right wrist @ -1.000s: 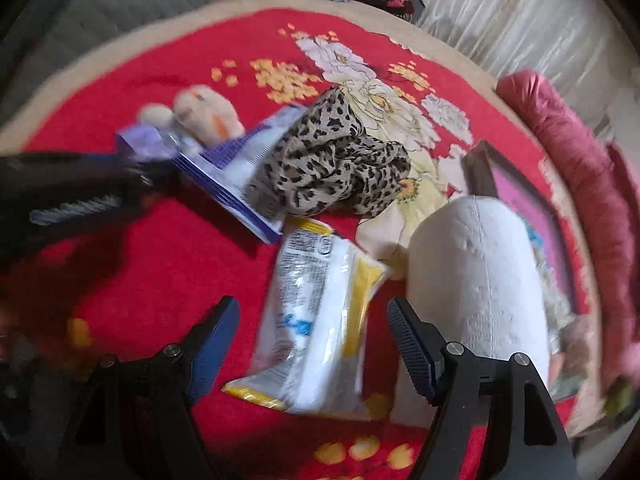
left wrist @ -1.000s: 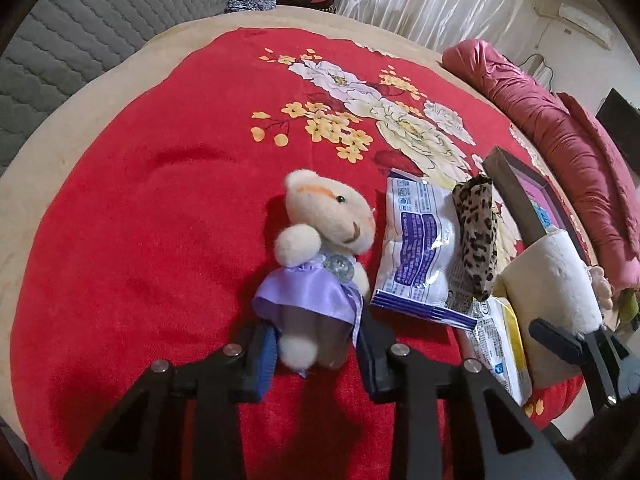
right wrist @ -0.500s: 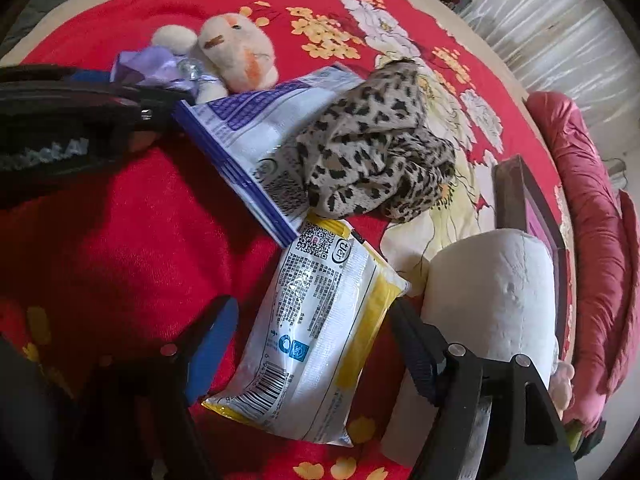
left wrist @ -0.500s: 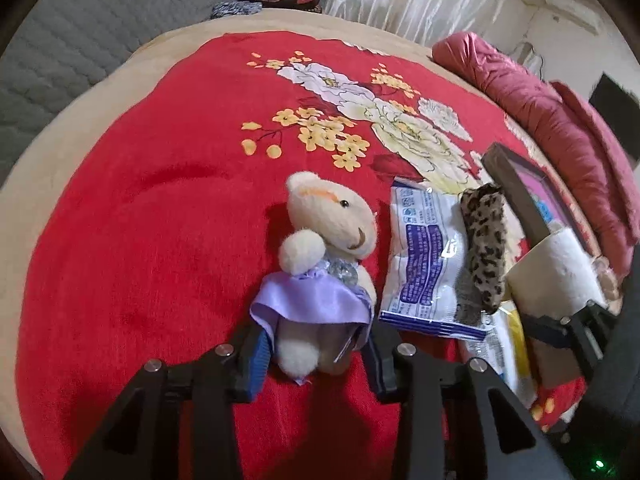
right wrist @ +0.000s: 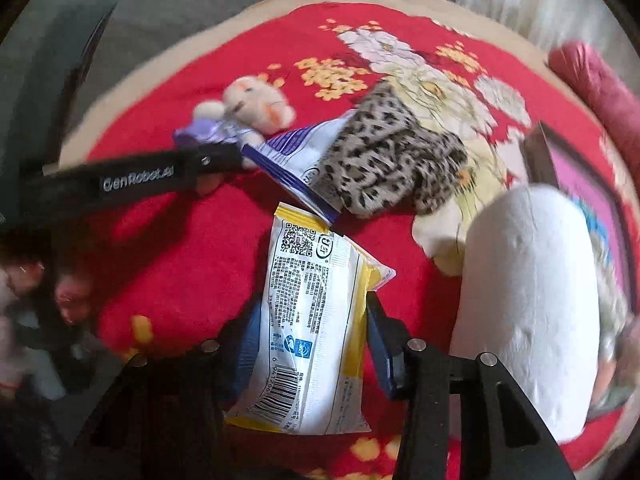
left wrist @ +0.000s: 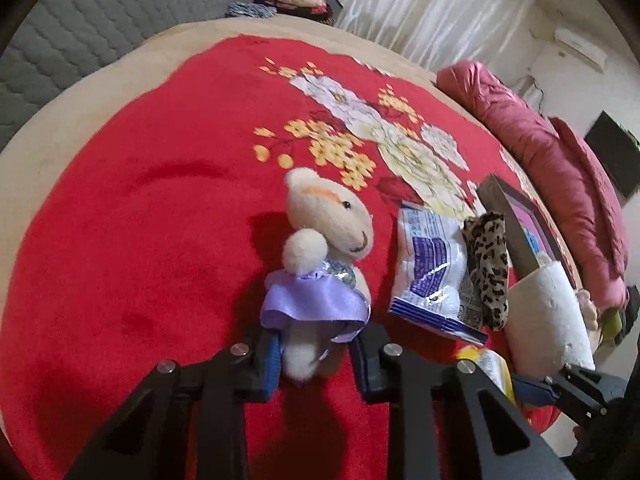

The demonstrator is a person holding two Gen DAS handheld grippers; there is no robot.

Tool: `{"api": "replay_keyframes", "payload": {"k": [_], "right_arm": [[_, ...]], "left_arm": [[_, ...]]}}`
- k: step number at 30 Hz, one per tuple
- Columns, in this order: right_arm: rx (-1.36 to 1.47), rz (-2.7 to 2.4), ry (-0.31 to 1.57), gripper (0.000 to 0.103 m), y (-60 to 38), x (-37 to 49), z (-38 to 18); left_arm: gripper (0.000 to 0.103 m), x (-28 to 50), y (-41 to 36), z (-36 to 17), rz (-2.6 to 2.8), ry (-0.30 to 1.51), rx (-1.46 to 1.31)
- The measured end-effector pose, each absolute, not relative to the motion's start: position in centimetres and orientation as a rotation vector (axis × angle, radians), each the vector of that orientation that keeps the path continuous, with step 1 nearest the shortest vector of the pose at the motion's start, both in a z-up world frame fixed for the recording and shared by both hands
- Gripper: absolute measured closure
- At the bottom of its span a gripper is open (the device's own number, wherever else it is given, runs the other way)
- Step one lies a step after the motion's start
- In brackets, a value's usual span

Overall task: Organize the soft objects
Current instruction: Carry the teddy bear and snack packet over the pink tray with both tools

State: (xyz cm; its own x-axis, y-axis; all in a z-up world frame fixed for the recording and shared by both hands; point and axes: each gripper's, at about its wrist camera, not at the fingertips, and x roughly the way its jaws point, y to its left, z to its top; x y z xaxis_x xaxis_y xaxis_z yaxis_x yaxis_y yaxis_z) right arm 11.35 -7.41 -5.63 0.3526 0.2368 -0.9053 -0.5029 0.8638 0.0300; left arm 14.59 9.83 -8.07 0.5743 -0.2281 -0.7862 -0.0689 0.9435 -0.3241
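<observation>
Left claw (left wrist: 314, 354) clamps plush bear's (left wrist: 320, 256) feet | right claw (right wrist: 310, 344) straddles yellow packet (right wrist: 316, 312), contact unclear, long axis pointing ahead

Lying ahead of the grippers: one plush bear (left wrist: 328, 240), two snack packets (left wrist: 430, 276) (right wrist: 316, 320), one leopard-print cloth (right wrist: 392, 160), one white roll (right wrist: 528, 300), seemingly one framed picture (left wrist: 516, 220).

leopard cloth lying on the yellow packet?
No, the leopard cloth rests on the blue packet; the yellow packet lies apart.
</observation>
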Motion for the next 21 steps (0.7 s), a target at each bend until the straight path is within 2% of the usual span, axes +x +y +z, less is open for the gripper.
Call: {"api": "replay_keyframes", "payload": {"k": [11, 21], "right_arm": [[-0.147, 0.543, 0.933, 0.055, -9.3, 9.1, -0.8], [-0.096, 0.454, 0.748, 0.055, -13.0, 8.1, 4.1]], "left_arm": [[0.074, 10.4, 12.6, -2.8, -0.029, 0.803, -0.401], [0.074, 8.6, 6.9, 1.7, -0.12, 0.753, -0.32]]}}
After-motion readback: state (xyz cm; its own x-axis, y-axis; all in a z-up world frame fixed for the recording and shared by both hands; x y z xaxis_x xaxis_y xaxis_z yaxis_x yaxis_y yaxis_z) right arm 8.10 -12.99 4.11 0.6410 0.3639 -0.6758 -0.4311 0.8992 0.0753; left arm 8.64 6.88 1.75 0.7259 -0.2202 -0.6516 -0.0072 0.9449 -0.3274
